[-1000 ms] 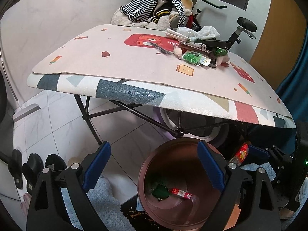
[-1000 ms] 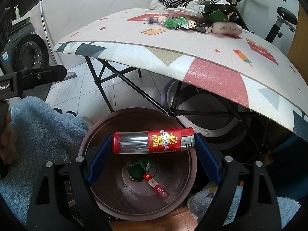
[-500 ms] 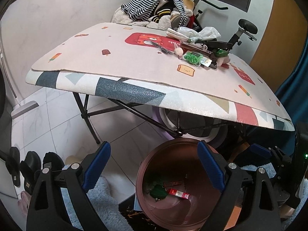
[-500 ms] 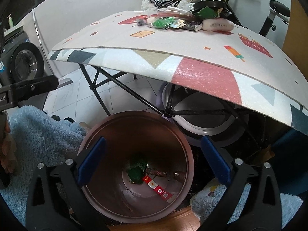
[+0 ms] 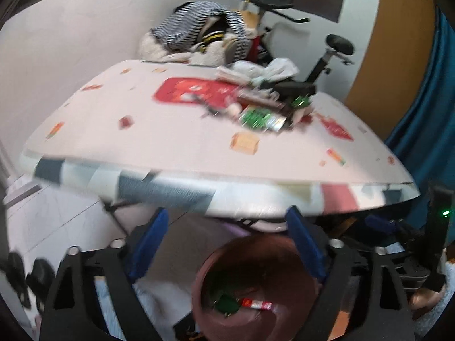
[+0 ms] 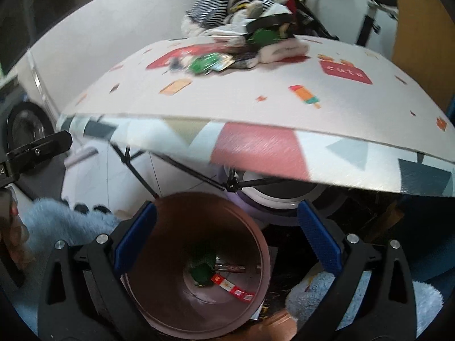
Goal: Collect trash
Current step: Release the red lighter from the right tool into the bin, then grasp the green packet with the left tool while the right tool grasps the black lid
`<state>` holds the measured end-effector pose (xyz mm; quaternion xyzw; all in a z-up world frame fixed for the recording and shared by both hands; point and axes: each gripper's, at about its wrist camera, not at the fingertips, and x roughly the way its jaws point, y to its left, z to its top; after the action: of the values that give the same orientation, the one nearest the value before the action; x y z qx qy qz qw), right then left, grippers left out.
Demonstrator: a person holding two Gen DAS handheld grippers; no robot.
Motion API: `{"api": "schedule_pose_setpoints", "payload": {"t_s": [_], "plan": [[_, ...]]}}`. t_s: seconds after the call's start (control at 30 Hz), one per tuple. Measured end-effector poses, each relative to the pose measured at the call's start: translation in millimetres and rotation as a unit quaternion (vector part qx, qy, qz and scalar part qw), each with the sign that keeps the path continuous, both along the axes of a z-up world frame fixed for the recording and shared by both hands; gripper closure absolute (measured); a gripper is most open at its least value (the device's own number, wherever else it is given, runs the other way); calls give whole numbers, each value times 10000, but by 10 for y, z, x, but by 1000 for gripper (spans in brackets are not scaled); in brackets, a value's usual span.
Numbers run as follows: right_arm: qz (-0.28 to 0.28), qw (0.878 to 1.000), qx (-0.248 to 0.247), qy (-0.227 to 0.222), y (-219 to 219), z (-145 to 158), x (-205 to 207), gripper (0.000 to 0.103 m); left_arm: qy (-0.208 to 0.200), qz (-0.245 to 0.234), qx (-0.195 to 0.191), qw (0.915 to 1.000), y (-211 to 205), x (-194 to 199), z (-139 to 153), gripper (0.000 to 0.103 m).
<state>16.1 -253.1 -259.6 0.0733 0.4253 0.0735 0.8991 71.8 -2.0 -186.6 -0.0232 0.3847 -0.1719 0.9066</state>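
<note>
Lighter gone from right gripper (image 6: pixel 226 238), now empty, jaws spread wide, angled down over brown bin (image 6: pixel 263 258). Left gripper (image 5: pixel 227 244) unclenched, jaws just narrowing, empty, beside bin. Trash pile (image 5: pixel 261 108) on table (image 5: pixel 159 142).

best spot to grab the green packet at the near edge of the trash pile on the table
Probably the green packet by its near free edge, coming in low from the table's front. It seems to lie flat, so one finger could slide under that edge; its far side butts against the rest of the pile. Blur hides finer detail. Both grippers are open and empty.
</note>
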Motion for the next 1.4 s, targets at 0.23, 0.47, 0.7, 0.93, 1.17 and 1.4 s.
{"api": "schedule_pose_setpoints", "payload": {"t_s": [0.23,0.47,0.7,0.93,1.17,1.4], "plan": [[-583,9975,325,-214,-355,286,307,6,-21,-740,-36,9972,-443,761,163,40],[-828,9945,597,-226,-661,429,585,6,52,-1247,424,9913,-942,1496,-26,55],[-785,9957,440,-239,-782,514,759,6,101,-1445,1085,9835,-1205,1845,-258,55],[-728,9961,388,-301,-851,613,946,6,93,-1533,788,9850,-1172,1740,-196,76],[-171,9977,-219,-621,-595,894,1477,6,197,-1110,-278,9932,-700,1585,77,77],[188,9940,-1043,-285,-302,810,2306,6,602,-1116,-432,9910,-504,1558,19,76]]}}
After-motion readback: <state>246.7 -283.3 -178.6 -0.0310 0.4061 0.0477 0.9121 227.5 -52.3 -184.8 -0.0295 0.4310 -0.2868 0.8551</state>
